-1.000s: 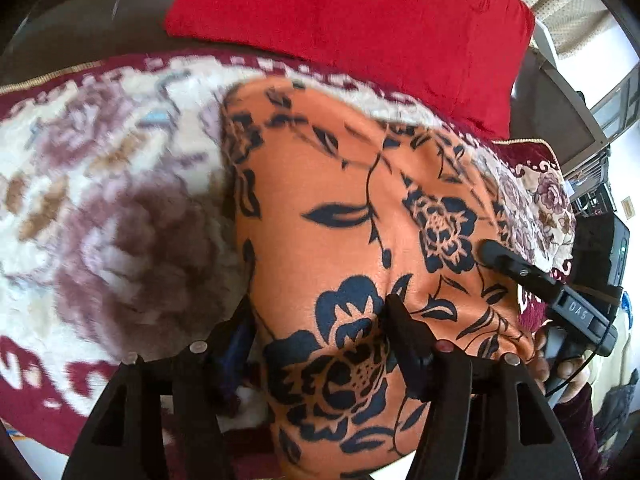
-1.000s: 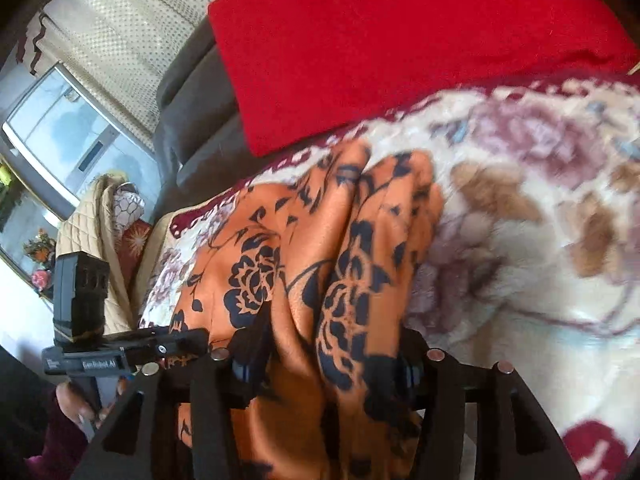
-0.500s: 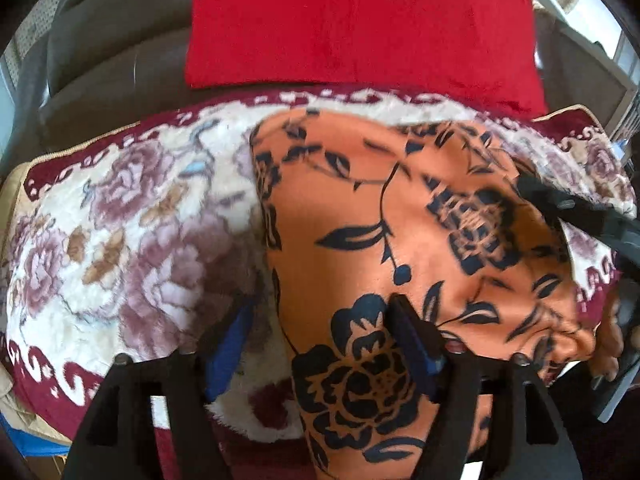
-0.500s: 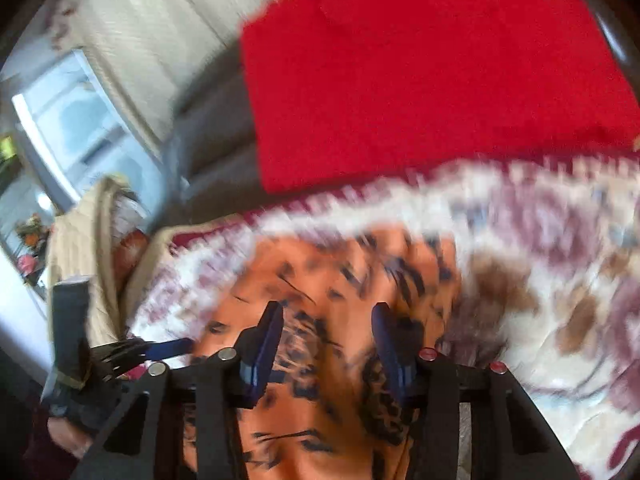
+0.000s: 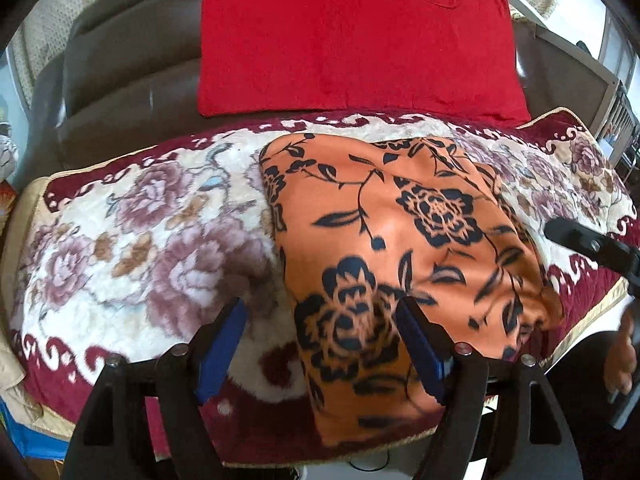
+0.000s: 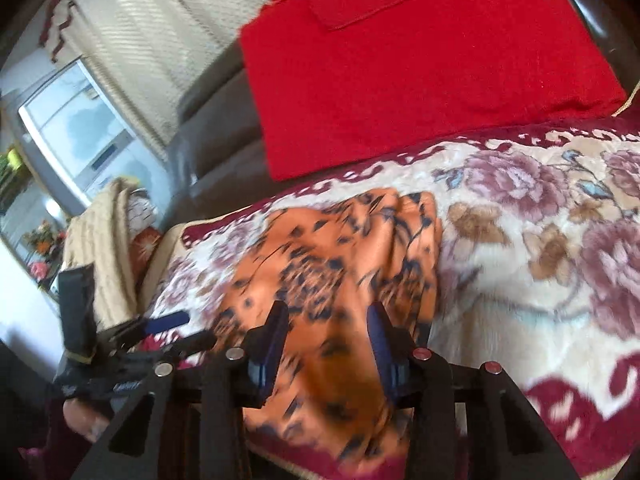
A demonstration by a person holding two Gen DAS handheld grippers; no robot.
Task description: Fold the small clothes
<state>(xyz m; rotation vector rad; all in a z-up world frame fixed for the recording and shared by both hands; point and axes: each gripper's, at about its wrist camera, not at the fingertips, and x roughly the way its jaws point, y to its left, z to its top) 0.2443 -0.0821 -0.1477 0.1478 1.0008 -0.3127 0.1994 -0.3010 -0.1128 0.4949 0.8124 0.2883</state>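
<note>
Dark brown leather sofa (image 5: 120,92) fills the back of both views; cream curtain (image 6: 132,32) and a bright window (image 6: 76,128) off to one side in the right wrist view. Big red cushion (image 5: 352,40) leans vs. the sofa back. Seat is covered w/ a plush floral blanket (image 5: 132,240), cream w/ mauve roses and a maroon scroll border. A beige quilted cloth (image 6: 108,248) is bunched at the sofa's far end.

Orange floral garment (image 5: 400,248) w/ navy flowers lies folded flat on the blanket, roughly mid-seat, near edge hanging over the front border; far edge stops short of the cushion.

Left gripper (image 5: 320,344): jaws spread wide, released, blue pads clear of the cloth; one finger over the blanket, the other over the garment. Jaws have just been opening, nothing pinched between.

Right gripper (image 6: 328,336): jaws apart and above the garment, not clamping it; they've just been closing, only air between, cloth below. View is motion-blurred. A hand (image 6: 86,420) grips the left tool's handle.
</note>
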